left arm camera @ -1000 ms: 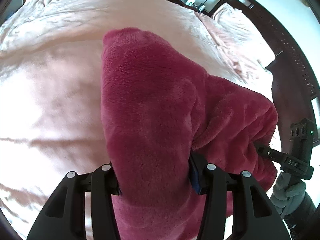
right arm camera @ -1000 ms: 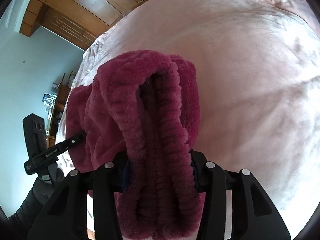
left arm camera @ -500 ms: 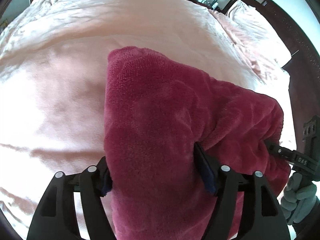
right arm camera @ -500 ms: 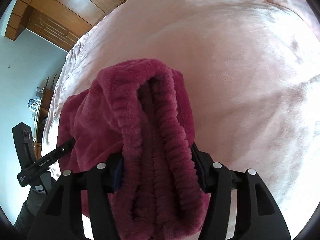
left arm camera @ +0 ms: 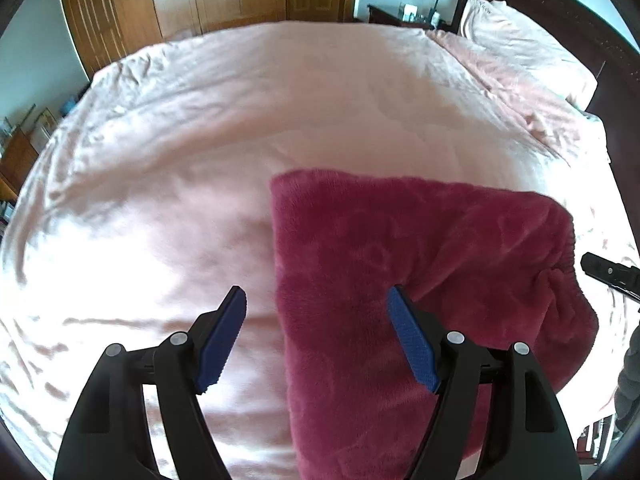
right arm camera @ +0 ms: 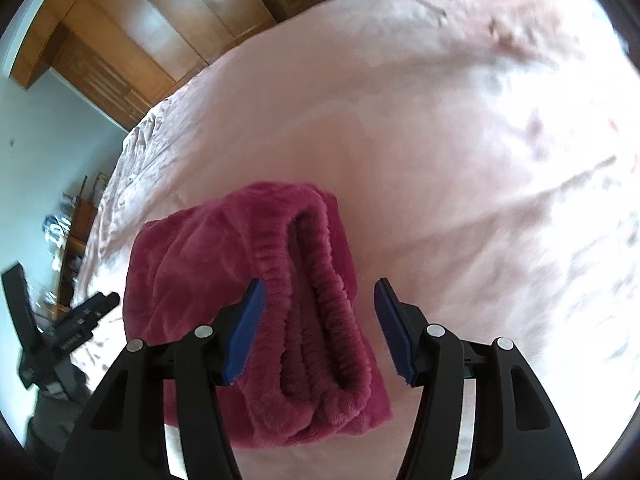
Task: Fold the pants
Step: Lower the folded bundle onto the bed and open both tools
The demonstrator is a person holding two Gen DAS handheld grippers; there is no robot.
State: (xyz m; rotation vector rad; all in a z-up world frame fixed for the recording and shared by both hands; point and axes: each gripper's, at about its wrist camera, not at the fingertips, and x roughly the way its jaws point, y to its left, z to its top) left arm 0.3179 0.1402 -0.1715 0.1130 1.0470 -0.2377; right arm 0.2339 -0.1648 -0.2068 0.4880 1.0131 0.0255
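Observation:
The dark red fleece pants (left arm camera: 420, 280) lie folded in a thick bundle on the pink bed. My left gripper (left arm camera: 316, 308) is open above the bundle's left edge, holding nothing. In the right wrist view the pants (right arm camera: 248, 300) show their ribbed elastic waistband (right arm camera: 316, 304) folded double, facing me. My right gripper (right arm camera: 320, 300) is open, its jaws standing to either side of the waistband without touching it. The right gripper's tip (left arm camera: 608, 272) shows at the right edge of the left view; the left gripper (right arm camera: 80, 320) shows at the left edge of the right view.
The pink bedspread (left arm camera: 240, 140) spreads wide around the bundle. A pillow (left arm camera: 520, 40) and dark headboard (left arm camera: 580, 20) lie at the far right. Wooden wardrobes (left arm camera: 200, 0) stand beyond the bed. A cluttered dresser (right arm camera: 60, 240) stands by the wall at left.
Both grippers have opened and let go of the pants, then pulled back and up. The bundle now rests flat on the bed.

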